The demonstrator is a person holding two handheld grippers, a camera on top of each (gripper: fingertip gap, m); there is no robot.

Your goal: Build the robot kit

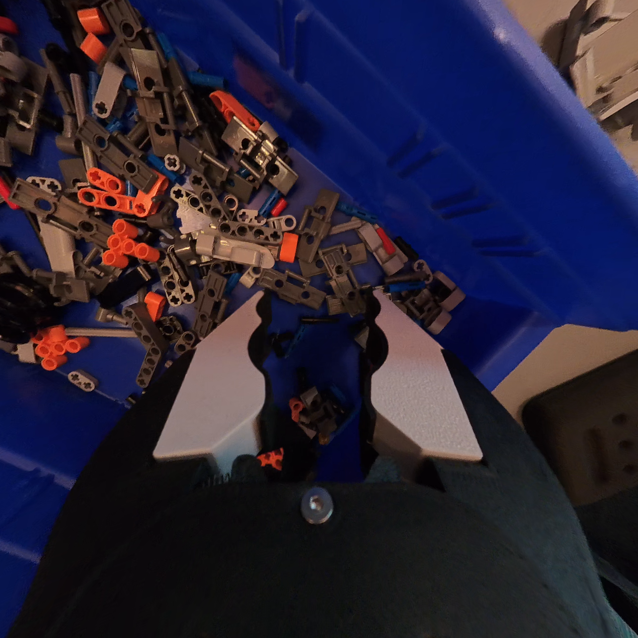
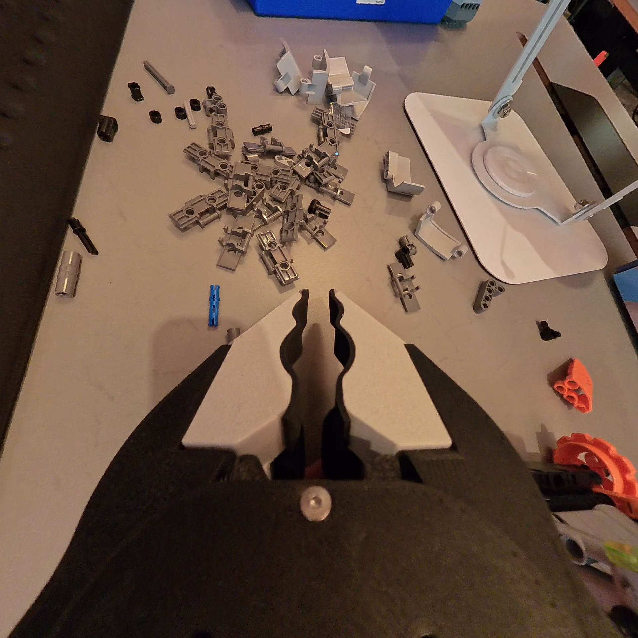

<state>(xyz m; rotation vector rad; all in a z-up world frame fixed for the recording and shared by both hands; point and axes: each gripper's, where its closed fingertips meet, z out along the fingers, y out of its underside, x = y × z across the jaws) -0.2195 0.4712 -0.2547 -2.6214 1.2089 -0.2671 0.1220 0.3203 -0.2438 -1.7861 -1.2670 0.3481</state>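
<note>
A deep blue plastic bin holds a jumble of dark grey, orange, black and blue plastic building pieces. On the grey table lies a heap of dark grey connector plates, with light grey curved panels beyond, a blue pin nearer, and a white flat stand base beside it.

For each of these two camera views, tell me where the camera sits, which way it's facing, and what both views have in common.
Left wrist view: mounted on the left hand-held gripper, looking down along its open fingers into a blue bin of mixed grey, orange and black building parts.
Right wrist view: mounted on the right hand-held gripper, looking forward and down over a grey table at a pile of grey parts and a white stand base; the fingers stand slightly apart, holding nothing.
Shared: both show only their own gripper; a blue bin edge at the table's far end may be the same bin.
</note>
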